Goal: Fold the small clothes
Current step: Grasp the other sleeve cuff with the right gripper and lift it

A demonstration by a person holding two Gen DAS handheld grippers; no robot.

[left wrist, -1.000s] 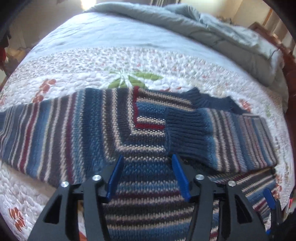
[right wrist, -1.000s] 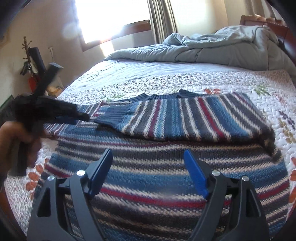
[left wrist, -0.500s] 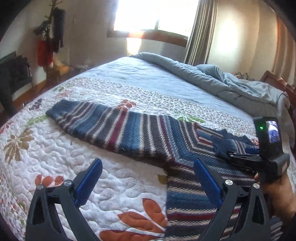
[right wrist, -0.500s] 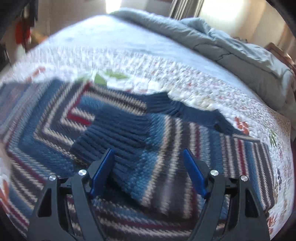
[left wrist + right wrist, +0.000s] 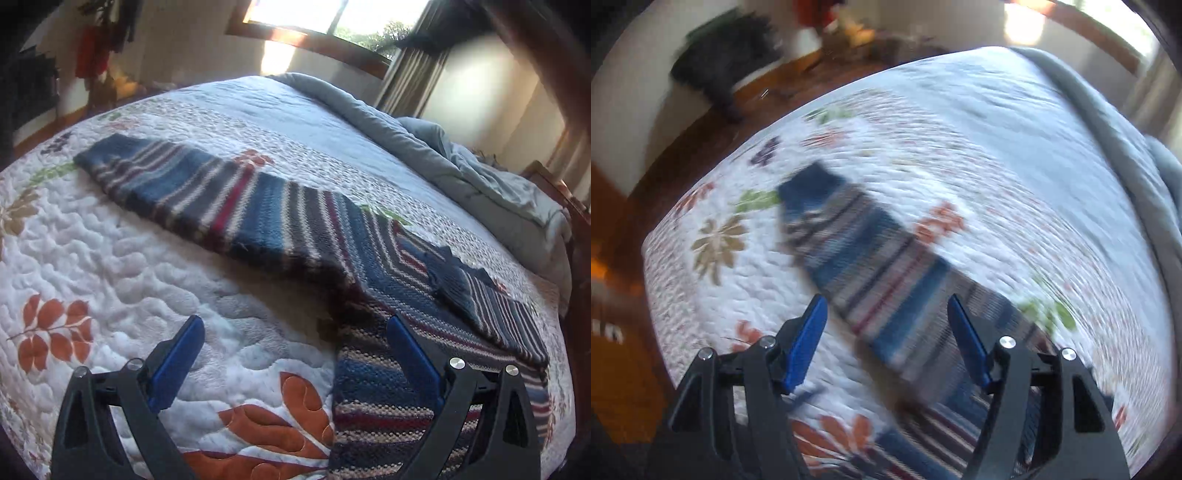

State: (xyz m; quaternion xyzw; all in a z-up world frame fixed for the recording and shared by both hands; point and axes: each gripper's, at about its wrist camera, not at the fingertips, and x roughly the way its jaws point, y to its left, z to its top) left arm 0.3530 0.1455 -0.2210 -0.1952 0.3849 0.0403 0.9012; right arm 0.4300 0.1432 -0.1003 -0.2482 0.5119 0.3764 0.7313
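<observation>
Sweater (image 5: 280,218) lies flat on the quilt (image 5: 110,258), one sleeve already folded across the chest, the other sleeve (image 5: 177,184) stretched out straight.

Left gripper (image 5: 295,354): jaws spread as wide as they go, having just been opening, nothing between the pads. Left finger (image 5: 177,362) is over bare quilt, right finger (image 5: 410,358) over the sweater's side edge. The sleeve runs ahead and off to the left of it; the body is under and to the right; the folded sleeve (image 5: 491,310) sits further right, ahead.

Right gripper (image 5: 886,343): jaws apart and empty, having just been closing a little. View is motion-blurred. The sleeve (image 5: 857,258) passes straight ahead between the fingers but below them, not pinched; its blue cuff (image 5: 812,188) is far ahead, up-left. Sweater body is close under the gripper, lower right.

Step in hand, judged: fold the remaining sleeve over the chest. To do it well:
- take the sleeve near the cuff, both knit layers, not quilt
- left gripper pins or lifts at the armpit crease so the body doesn't drag
- carry the cuff low across, lay it parallel on the folded sleeve
- knit is thick and floppy; a shallow pinch may slip, bite deeper
- slow down before closing
</observation>
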